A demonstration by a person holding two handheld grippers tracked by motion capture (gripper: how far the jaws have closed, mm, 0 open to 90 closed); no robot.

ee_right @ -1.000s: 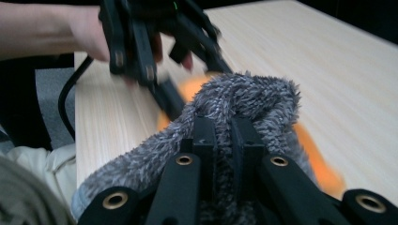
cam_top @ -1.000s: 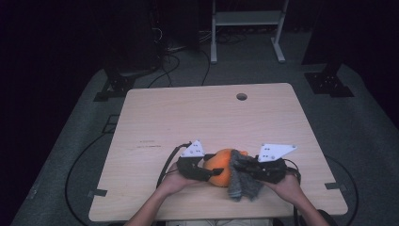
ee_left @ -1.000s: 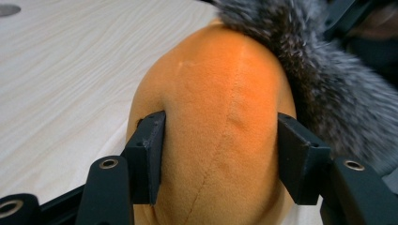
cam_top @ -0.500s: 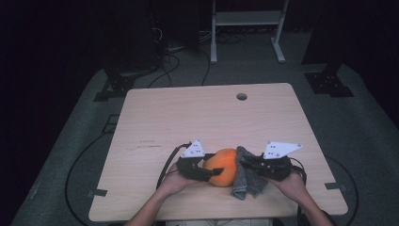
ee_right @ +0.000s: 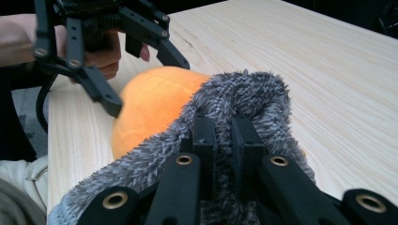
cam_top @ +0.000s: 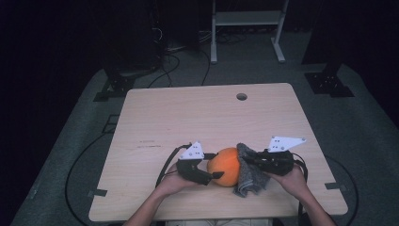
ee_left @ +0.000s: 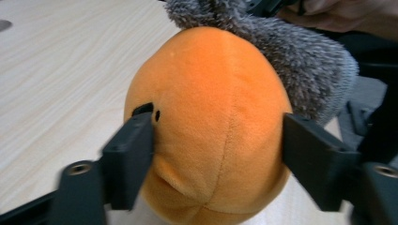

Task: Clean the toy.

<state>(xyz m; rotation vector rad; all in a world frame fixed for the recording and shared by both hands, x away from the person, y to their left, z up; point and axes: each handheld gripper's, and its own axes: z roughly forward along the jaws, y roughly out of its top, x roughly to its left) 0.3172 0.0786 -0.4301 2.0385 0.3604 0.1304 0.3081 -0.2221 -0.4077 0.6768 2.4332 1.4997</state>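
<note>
An orange plush ball [cam_top: 226, 165] lies near the front edge of the wooden table [cam_top: 197, 117]. A grey fuzzy cloth [cam_top: 249, 174] drapes over the ball's right side and hangs down to the table. My left gripper [cam_top: 215, 165] reaches in from the left. Its jaws have just been opening, and in the left gripper view its pads [ee_left: 133, 154] still rest against the plush ball [ee_left: 211, 122] on both flanks. My right gripper [ee_right: 224, 124] is shut on a raised fold of the grey cloth [ee_right: 244, 89], just right of the ball [ee_right: 145, 101].
A round cable hole [cam_top: 242, 96] sits near the table's far edge. A white shelf frame [cam_top: 247, 19] and dark stands are on the floor beyond. Both forearms come in over the front edge. The table's far half is bare wood.
The right gripper has drawn the grey cloth to the right, uncovering more of the orange ball. The left gripper's jaws stand wider apart, and that hand has stayed in place.
</note>
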